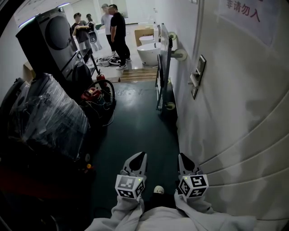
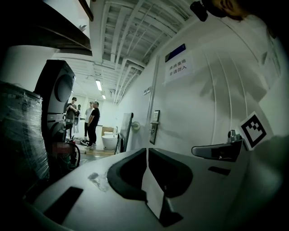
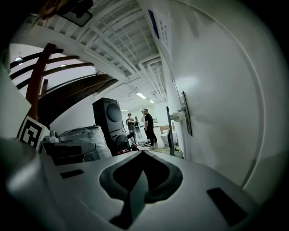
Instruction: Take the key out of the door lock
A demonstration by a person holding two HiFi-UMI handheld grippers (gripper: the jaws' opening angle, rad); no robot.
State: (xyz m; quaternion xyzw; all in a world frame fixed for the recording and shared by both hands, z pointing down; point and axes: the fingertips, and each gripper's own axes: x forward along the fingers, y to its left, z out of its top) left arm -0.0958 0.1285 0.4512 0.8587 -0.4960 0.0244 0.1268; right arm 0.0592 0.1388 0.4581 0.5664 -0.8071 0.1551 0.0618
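Door lock (image 1: 197,77), a dark plate with a lever on the white door (image 1: 235,117), sits at about 1 o'clock from the claws and well apart from both; whether a key is in it is too small to tell. The left claw (image 1: 140,154) is at 6 o'clock in the head view, its jaws pressed together with nothing between them, as the left gripper view (image 2: 146,152) shows. Just beside it at 3 o'clock, the right claw (image 1: 182,156) is likewise closed and empty, its tips meeting in the right gripper view (image 3: 143,152). Both point ahead along the dark green floor (image 1: 135,122), and grey sleeves (image 1: 131,212) hold them at the bottom edge. At 9 o'clock from the left claw lies a bundle wrapped in plastic (image 1: 47,117), with a tall dark machine (image 1: 52,38) beyond it at 11 o'clock. A framed panel on castors (image 1: 161,72) leans by the wall at 12 o'clock, just short of the lock. Far off at 12 o'clock stand several people (image 1: 116,34) beside a white basin (image 1: 148,53). A sign with red characters (image 1: 246,11) hangs on the door at 1 o'clock.
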